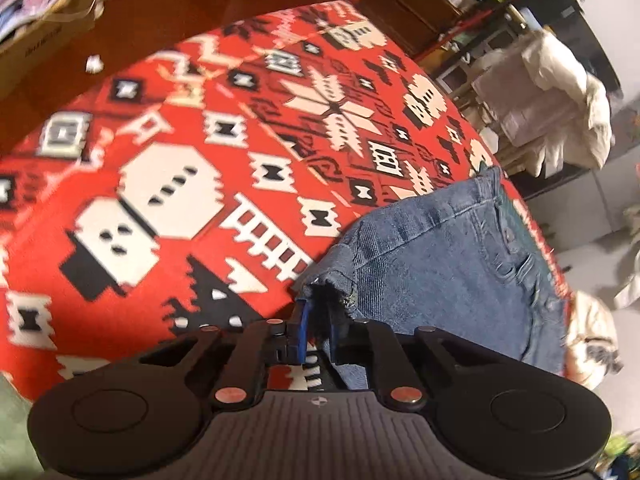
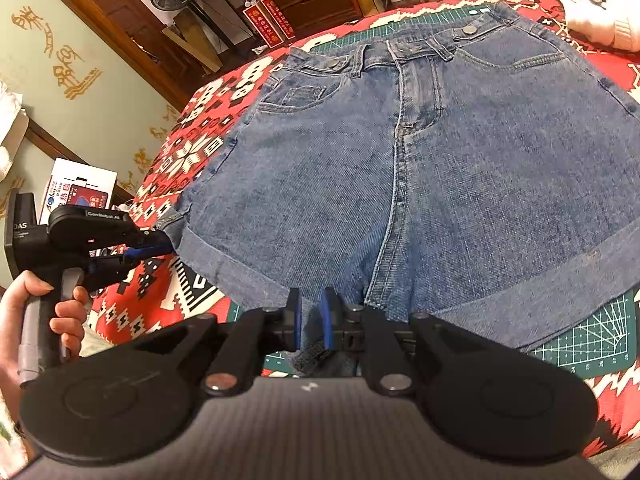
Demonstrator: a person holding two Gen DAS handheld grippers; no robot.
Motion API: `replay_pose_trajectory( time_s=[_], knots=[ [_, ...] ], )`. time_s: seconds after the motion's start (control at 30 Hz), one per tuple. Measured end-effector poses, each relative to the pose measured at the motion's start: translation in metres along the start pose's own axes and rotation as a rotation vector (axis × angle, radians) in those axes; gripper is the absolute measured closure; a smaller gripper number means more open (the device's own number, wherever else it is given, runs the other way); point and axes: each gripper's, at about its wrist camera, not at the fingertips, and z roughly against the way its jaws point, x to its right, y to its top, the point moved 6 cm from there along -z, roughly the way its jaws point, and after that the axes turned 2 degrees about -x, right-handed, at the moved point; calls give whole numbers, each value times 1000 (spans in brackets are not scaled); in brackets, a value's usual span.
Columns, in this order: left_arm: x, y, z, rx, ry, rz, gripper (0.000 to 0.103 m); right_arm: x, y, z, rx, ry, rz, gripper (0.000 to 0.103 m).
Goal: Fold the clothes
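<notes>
Right wrist view: denim shorts (image 2: 420, 168) flat ahead, both tools pinching hem, left tool (image 2: 154, 246), right tool (image 2: 311, 322).

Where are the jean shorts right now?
The jean shorts lie flat on the red patterned cloth, over a green cutting mat, with both tongs at their hem.

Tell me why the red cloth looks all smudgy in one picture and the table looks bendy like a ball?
Left wrist view: the red patterned cloth is motion-blurred, while the tongs and denim shorts look sharper. Right wrist view: the shorts are crisp under warm indoor light. Both views: the fisheye lens curves the table's edges.
</notes>
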Motion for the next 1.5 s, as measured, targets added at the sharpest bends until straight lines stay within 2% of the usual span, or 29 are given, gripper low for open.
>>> replay_pose_trajectory(
  time_s=[0.23,0.43,0.6,0.83,0.97,1.17,1.3,1.37,1.5],
  knots=[
    [14,0,-4,37,61,-126,95,0,-1,0,-1,-1,0,91],
    [33,-9,-6,82,173,-316,99,1,-2,2,-3,0,-3,91],
    [22,-4,7,116,143,-247,102,2,-2,2,-4,4,-8,91],
    [23,-5,10,121,161,-248,102,3,-2,3,-4,8,-12,91],
    [21,-6,7,93,157,-238,102,3,0,3,-3,8,-13,91],
    [13,-6,15,57,74,-151,98,4,1,4,-4,11,-15,90],
    [11,-16,15,-14,30,-112,97,3,1,4,-5,13,-17,90],
    [16,-21,11,-49,48,-141,97,3,1,4,-5,14,-16,90],
    [28,-28,4,-60,88,-239,97,2,1,5,-3,17,-18,90]
  ],
)
